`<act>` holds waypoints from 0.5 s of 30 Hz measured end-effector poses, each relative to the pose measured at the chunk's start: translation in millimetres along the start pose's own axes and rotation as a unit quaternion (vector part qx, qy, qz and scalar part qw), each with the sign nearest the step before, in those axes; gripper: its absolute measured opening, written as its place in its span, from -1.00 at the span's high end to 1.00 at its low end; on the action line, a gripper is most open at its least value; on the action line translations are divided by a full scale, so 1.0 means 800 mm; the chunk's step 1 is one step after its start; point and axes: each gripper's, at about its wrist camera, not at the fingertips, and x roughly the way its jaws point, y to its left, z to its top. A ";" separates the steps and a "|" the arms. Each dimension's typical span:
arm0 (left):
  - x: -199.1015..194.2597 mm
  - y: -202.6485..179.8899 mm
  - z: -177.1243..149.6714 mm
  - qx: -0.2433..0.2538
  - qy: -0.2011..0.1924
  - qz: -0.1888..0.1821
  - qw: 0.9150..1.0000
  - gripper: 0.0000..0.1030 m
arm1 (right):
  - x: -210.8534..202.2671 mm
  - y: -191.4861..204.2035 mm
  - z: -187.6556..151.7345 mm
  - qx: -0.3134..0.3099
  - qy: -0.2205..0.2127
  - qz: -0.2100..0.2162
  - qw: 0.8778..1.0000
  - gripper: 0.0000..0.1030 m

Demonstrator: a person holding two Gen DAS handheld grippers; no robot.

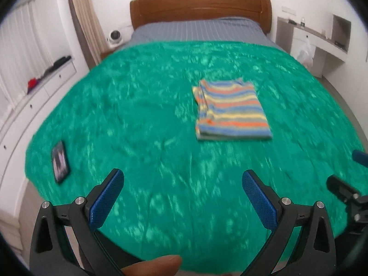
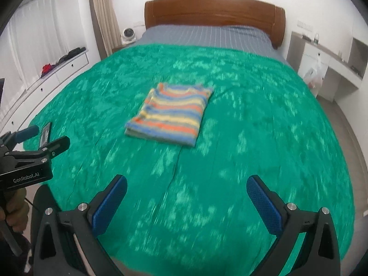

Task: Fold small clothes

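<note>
A small striped shirt in orange, blue and yellow lies folded into a neat rectangle on the green bedspread. It also shows in the right wrist view, left of centre. My left gripper is open and empty, held back over the near part of the bed. My right gripper is open and empty too, also well short of the shirt. The left gripper shows at the left edge of the right wrist view. Part of the right gripper shows at the right edge of the left wrist view.
A phone lies on the bedspread near its left edge. A wooden headboard and grey striped sheet are at the far end. White drawers stand left, a white desk and plastic bag right.
</note>
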 end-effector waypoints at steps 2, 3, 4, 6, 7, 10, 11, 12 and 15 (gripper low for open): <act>-0.009 0.001 -0.007 0.001 0.009 -0.003 1.000 -1.00 | -0.005 0.008 -0.007 -0.012 0.008 0.000 1.000 -0.99; -0.014 0.000 -0.009 0.003 0.010 -0.002 1.000 -1.00 | -0.009 0.012 -0.007 -0.018 0.007 -0.003 1.000 -0.99; -0.018 0.000 -0.009 0.005 0.011 0.001 1.000 -1.00 | -0.015 0.016 -0.006 -0.021 0.005 -0.005 1.000 -0.99; -0.028 0.001 -0.009 0.009 0.009 0.000 1.000 -1.00 | -0.024 0.023 -0.002 -0.025 -0.004 -0.006 1.000 -0.99; -0.034 0.002 -0.008 0.007 0.006 -0.001 1.000 -1.00 | -0.030 0.026 0.000 -0.027 -0.009 -0.007 1.000 -0.99; -0.044 0.002 -0.007 0.010 -0.005 0.008 1.000 -1.00 | -0.041 0.034 0.006 -0.032 -0.021 -0.016 0.999 -0.99; -0.046 0.002 -0.008 0.012 -0.008 0.013 1.000 -1.00 | -0.043 0.035 0.007 -0.033 -0.022 -0.019 0.999 -0.99; -0.048 0.000 -0.008 0.014 -0.012 0.016 1.000 -1.00 | -0.044 0.036 0.007 -0.033 -0.024 -0.022 0.999 -0.99; -0.048 0.000 -0.008 0.013 -0.009 0.011 1.000 -0.99 | -0.048 0.037 0.008 -0.029 -0.025 -0.023 0.999 -0.99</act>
